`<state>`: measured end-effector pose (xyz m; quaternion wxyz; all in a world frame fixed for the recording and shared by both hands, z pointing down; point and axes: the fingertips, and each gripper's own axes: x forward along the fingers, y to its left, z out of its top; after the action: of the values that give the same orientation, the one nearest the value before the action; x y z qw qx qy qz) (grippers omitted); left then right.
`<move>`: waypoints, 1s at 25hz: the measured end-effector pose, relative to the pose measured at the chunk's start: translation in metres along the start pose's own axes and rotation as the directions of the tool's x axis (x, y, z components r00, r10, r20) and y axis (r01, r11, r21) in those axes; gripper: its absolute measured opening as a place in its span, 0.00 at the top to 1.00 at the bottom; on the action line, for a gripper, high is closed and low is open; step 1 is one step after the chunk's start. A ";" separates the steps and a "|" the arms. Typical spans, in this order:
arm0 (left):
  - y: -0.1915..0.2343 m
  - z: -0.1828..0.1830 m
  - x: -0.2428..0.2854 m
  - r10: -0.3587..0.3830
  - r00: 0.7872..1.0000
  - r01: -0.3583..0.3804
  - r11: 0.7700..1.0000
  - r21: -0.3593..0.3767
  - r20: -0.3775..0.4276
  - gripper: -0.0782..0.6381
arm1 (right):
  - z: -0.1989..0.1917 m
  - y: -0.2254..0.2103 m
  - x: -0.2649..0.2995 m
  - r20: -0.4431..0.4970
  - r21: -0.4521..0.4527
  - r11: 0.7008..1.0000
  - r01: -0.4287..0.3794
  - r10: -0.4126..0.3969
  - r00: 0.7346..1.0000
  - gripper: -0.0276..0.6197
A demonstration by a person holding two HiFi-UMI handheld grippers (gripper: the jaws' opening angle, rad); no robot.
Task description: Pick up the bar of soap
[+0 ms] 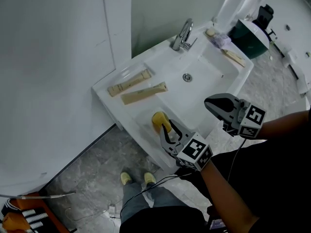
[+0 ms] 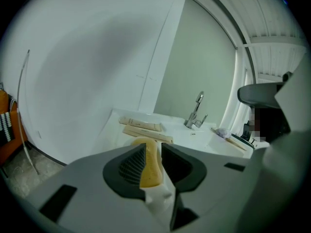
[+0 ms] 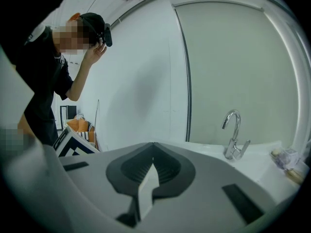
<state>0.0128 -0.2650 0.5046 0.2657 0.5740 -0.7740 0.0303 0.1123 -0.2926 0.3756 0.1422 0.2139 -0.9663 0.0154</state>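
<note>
1. A pale wall [image 1: 48,57] fills the left side of the head view, and grey stone floor [image 1: 92,154] runs below it.
2. A white sink [image 1: 214,76] juts from the wall, with a chrome tap [image 1: 183,35] at its back.
3. A person [image 3: 48,72] shows at the left of the right gripper view, cut off by the frame, one hand raised to the head.
4. The right gripper [image 1: 210,102] hangs over the sink's front edge with its jaws closed together and nothing between them.
5. The left gripper [image 1: 164,130] is at the sink's near left ledge, its jaws narrow and clamped on the soap [image 1: 162,122].
6. Two beige tubes [image 1: 129,83] lie side by side on the ledge behind the soap.
7. The jaws cover the soap's lower half.
8. An orange thing [image 1: 19,220] is cut off at the bottom left corner, so I cannot tell what it is.
</note>
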 end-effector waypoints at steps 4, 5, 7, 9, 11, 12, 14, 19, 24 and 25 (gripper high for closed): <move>0.000 -0.007 0.004 0.009 1.000 -0.009 1.000 -0.016 -0.011 0.77 | -0.002 0.003 -0.002 -0.003 0.000 1.000 -0.001 0.001 1.000 0.95; -0.001 -0.010 0.005 0.003 1.000 -0.004 1.000 -0.020 -0.021 0.74 | -0.002 0.004 -0.003 -0.003 0.001 1.000 -0.001 0.001 1.000 0.95; -0.002 -0.015 0.005 -0.002 0.999 0.001 1.000 -0.021 -0.039 0.73 | -0.003 0.005 -0.004 -0.001 0.004 1.000 0.001 -0.001 1.000 0.95; -0.001 -0.014 0.006 0.005 0.999 -0.006 1.000 -0.021 -0.037 0.73 | -0.002 0.003 -0.003 0.003 0.001 1.000 0.000 0.000 1.000 0.95; 0.001 -0.012 0.008 0.018 0.999 -0.019 1.000 -0.021 -0.030 0.73 | -0.002 0.002 -0.004 -0.003 -0.013 1.000 -0.008 0.008 1.000 0.95; 0.002 -0.013 0.008 0.022 0.999 -0.023 1.000 -0.021 -0.031 0.73 | -0.002 0.002 -0.005 -0.004 -0.016 1.000 -0.010 0.010 1.000 0.95; 0.001 -0.015 0.008 0.022 0.999 -0.023 1.000 -0.016 -0.043 0.73 | -0.003 0.002 -0.007 -0.003 -0.009 1.000 -0.003 0.002 1.000 0.95; 0.003 -0.015 0.011 0.028 0.997 -0.030 0.999 -0.022 -0.072 0.69 | -0.013 -0.005 -0.011 -0.027 -0.005 1.000 0.013 -0.014 1.000 0.95; 0.006 -0.025 0.015 0.040 0.996 -0.040 0.999 0.001 -0.079 0.69 | -0.010 -0.002 -0.011 -0.019 0.002 1.000 0.012 -0.012 1.000 0.95; 0.006 -0.026 0.016 0.042 0.996 -0.042 0.999 0.001 -0.083 0.69 | -0.008 -0.003 -0.011 -0.016 -0.001 1.000 0.013 -0.013 1.000 0.95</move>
<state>0.0144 -0.2675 0.5352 0.2971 0.5558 -0.7742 0.0593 0.1253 -0.2902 0.3805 0.1499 0.2199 -0.9638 0.0159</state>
